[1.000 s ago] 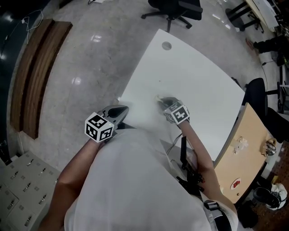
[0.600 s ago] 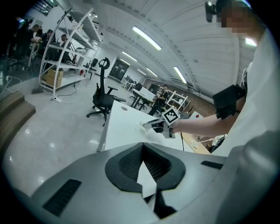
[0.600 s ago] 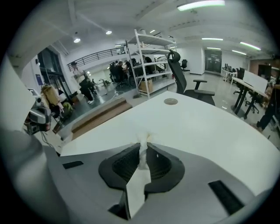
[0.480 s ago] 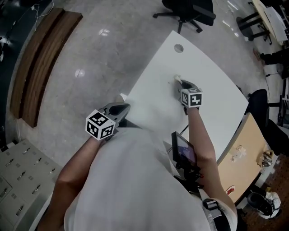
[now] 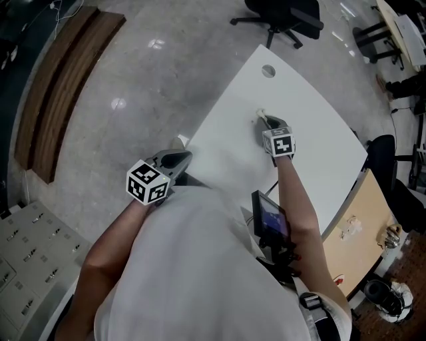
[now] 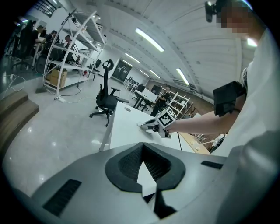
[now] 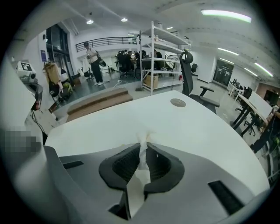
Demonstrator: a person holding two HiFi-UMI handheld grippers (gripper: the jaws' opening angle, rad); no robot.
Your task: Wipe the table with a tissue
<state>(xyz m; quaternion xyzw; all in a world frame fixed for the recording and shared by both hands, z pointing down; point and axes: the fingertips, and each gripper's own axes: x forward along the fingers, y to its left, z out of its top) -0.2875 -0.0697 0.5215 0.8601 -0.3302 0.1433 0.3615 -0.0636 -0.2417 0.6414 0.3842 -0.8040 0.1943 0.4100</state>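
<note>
Since a sec ago the R gripper (image 5: 264, 120) has slid away from the person across the white table (image 5: 319, 133). It went from near the front edge to approx. mid-table, closer to the round cable hole (image 5: 268, 70). Its jaws stand only slightly apart, pinched on a white tissue (image 7: 141, 146). A twisted wad fills the gap btwn the pads and pokes out past the tips, where it meets the tabletop. This gripper tilts steeply down w/ its marker cube on top and a bare forearm stretched out behind it.

L gripper (image 5: 180, 158) has barely shifted. It sits by the table's near left corner, jaws fully closed w/ nothing held; only white tabletop shows through the notch behind the tips.

Around:
- Black office chair (image 5: 276, 14) beyond the table's far end.
- Long wooden bench (image 5: 56, 86) on the grey floor at left, well apart.
- Tan desk (image 5: 359, 226) w/ small clutter just beside the table's right edge.
- Grey lockers (image 5: 23, 266) at bottom left.
- Small screen device (image 5: 269, 218) on the person's chest, beside the R forearm.
</note>
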